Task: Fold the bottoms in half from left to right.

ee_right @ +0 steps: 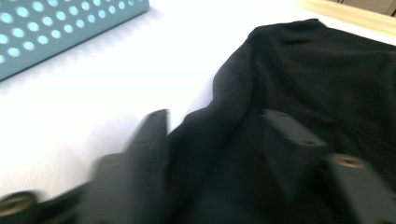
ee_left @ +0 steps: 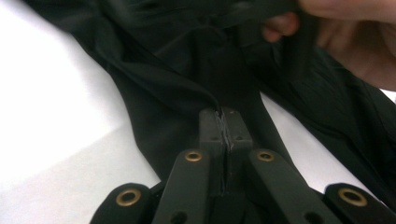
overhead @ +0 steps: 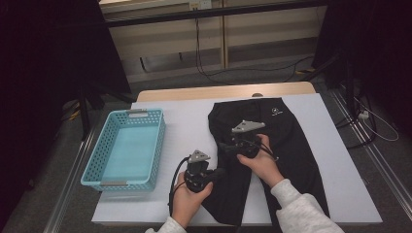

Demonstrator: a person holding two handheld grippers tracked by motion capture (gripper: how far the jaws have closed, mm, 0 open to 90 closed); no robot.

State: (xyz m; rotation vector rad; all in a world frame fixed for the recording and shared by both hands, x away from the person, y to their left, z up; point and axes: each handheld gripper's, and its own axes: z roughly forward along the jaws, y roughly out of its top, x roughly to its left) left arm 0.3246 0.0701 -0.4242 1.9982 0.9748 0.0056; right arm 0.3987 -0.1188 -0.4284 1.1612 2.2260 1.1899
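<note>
Black trousers (overhead: 272, 141): dark garment spread flat on the white surface (overhead: 189, 131), lying from the upper centre of the high view down to the lower right, waistband toward the far edge, one leg running to the bottom edge of the frame. A small pale logo shows near the waistband. In the left gripper view the cloth (ee_left: 168, 84) crosses the frame in folds; in the right gripper view it (ee_right: 317, 79) covers the right half.

Left hand-held gripper (overhead: 219, 173): lower centre of the high view, held in the left hand (overhead: 187, 199), at the left edge of the near trouser leg. Jaws are closed tight, with a thin fold of the black cloth pinched between the pads (ee_left: 226, 128).

Right hand-held gripper (overhead: 224, 147): centre of the high view, held in the right hand (overhead: 262, 162), over the middle of the trousers, just beyond the left one. Its jaws stand apart, blurred, one over the white surface and one over the cloth (ee_right: 215, 135); the pads press on nothing.

Basket (overhead: 104, 145): pale blue plastic, perforated walls, left of the trousers and apart from them; a corner (ee_right: 60, 32) shows at the upper left of the right gripper view.

Sleeves (overhead: 301, 213): pale, at the bottom edge.
</note>
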